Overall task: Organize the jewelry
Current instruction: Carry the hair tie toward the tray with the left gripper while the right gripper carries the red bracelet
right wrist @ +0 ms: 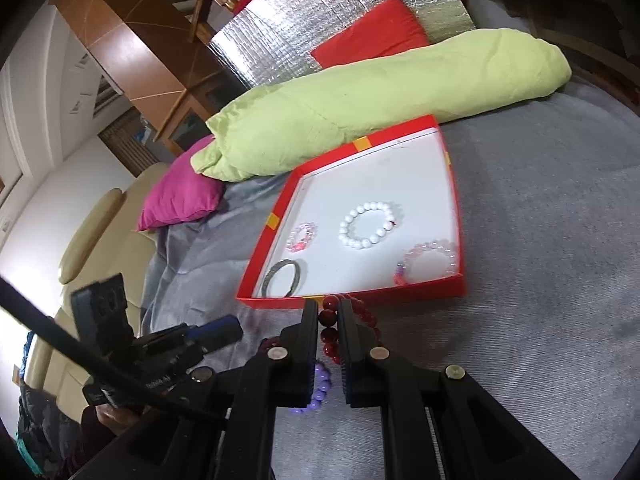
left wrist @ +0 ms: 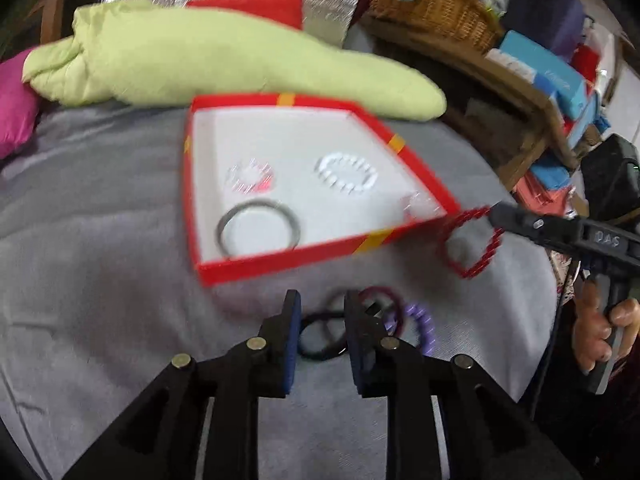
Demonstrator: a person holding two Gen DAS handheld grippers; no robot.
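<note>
1. Sorting was mid-way: my right gripper (right wrist: 329, 318) had its fingers pinched on the red round-bead bracelet (left wrist: 472, 242), held just off the near right corner of the shallow red cardboard box with a white floor (right wrist: 454, 200).
2. Already lying in that box were a plain grey metal bangle (right wrist: 285, 279) at the near left corner, a white pearl-bead bracelet (right wrist: 370, 225) in the middle, a small pink-and-clear bead bracelet (right wrist: 302, 237) toward the left wall, and a pale pink crystal bracelet (right wrist: 428, 260) at the near right corner.
3. My left gripper (left wrist: 322, 326) hung with fingers spread and empty over the grey bedspread (left wrist: 100, 220), just above a dark thin bangle (left wrist: 320, 336); a maroon ring-shaped bangle (left wrist: 380, 300) and a lilac bead bracelet (left wrist: 420, 326) lay beside it.
4. I judged the next move called for lifting the red bracelet over the near wall and letting go on bare white floor, clear of the pink crystal one.
5. The left wrist view was motion-blurred, so beads there read as smears. The left fingers covered part of the dark bangle, and I could not tell whether it was one ring or two overlapping.
</note>
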